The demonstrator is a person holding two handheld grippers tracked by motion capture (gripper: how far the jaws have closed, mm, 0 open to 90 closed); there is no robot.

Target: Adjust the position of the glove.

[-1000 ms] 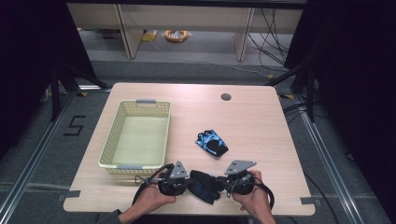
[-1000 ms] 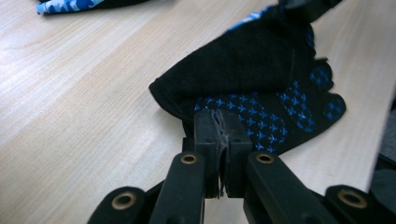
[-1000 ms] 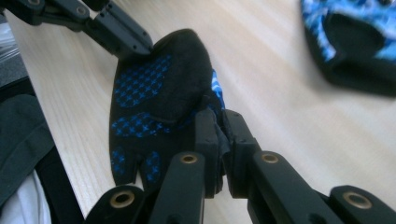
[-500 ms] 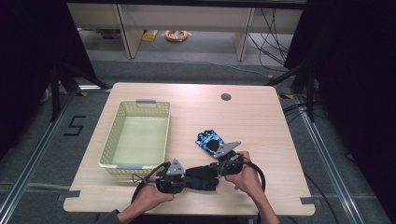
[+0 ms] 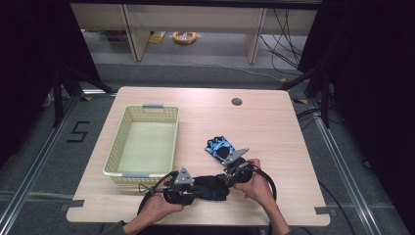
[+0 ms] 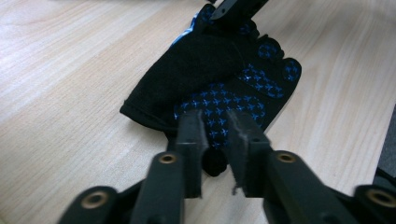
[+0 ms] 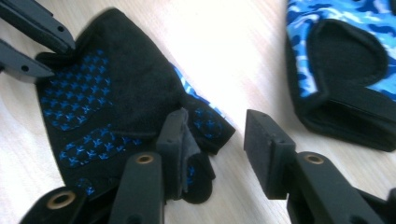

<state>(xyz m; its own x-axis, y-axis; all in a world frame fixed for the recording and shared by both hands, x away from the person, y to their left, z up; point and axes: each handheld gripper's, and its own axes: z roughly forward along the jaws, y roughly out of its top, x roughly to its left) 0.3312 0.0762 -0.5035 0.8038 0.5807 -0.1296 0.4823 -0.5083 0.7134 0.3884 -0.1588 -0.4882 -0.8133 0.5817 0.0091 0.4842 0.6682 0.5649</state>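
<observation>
A black glove [image 5: 211,188] with blue star dots lies flat near the table's front edge, between my two grippers. My left gripper [image 6: 217,116] points at its cuff end; its jaws have just been opening and stand a little apart, with the glove [image 6: 201,70] under and beyond them, not pinched. My right gripper [image 7: 215,123] is at the finger end and has also just been opening. It now stands wide, one jaw resting on the glove [image 7: 121,88], with bare wood in the gap. A second glove [image 7: 345,56], blue camouflage, lies just beyond.
A pale yellow mesh basket [image 5: 147,108] stands on the left of the wooden table [image 5: 274,127]. The camouflage glove [image 5: 219,148] lies mid-table, just past my right gripper [image 5: 226,180]. A round cable hole [image 5: 237,102] sits near the far edge. Cables trail from both grippers.
My right hand has swung from the front edge leftward and up the table, ending beside the camouflage glove. The left hand has kept its place.
</observation>
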